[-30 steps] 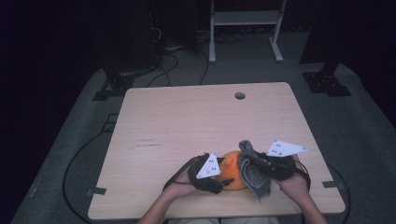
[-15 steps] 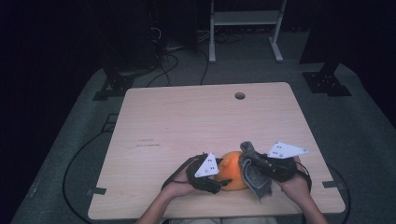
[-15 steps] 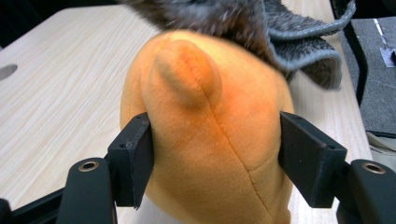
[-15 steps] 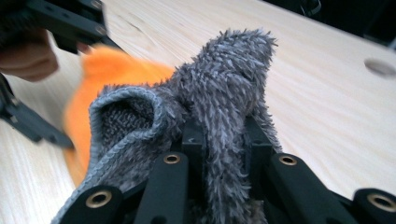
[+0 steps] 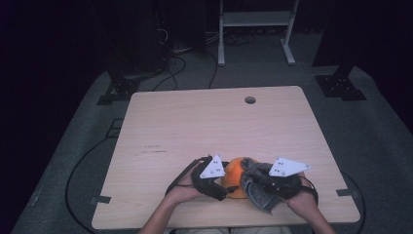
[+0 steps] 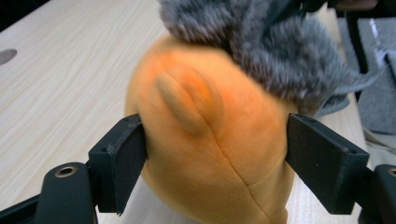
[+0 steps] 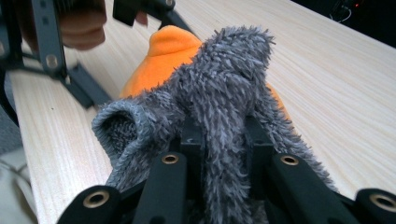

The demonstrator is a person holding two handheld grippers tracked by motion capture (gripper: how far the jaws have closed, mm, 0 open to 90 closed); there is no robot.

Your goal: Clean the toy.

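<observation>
- Since the earlier frame the hands have barely shifted; the left gripper [image 5: 225,187] has just been opening its jaws, with the round orange plush toy [image 6: 210,154] between them, pads at its sides.
- The right gripper [image 5: 260,181] is clamped nearly closed on the shaggy grey fleece garment [image 7: 224,107] draped over the toy's top.
- Step, I judge: dressing the toy; next, pull the fleece down while steadying it.
- The toy sits at the near edge of the pale wooden table [image 5: 209,122].
- Beyond: grey carpet [image 5: 370,131], cables, a white metal stand [image 5: 255,19], dark room.
</observation>
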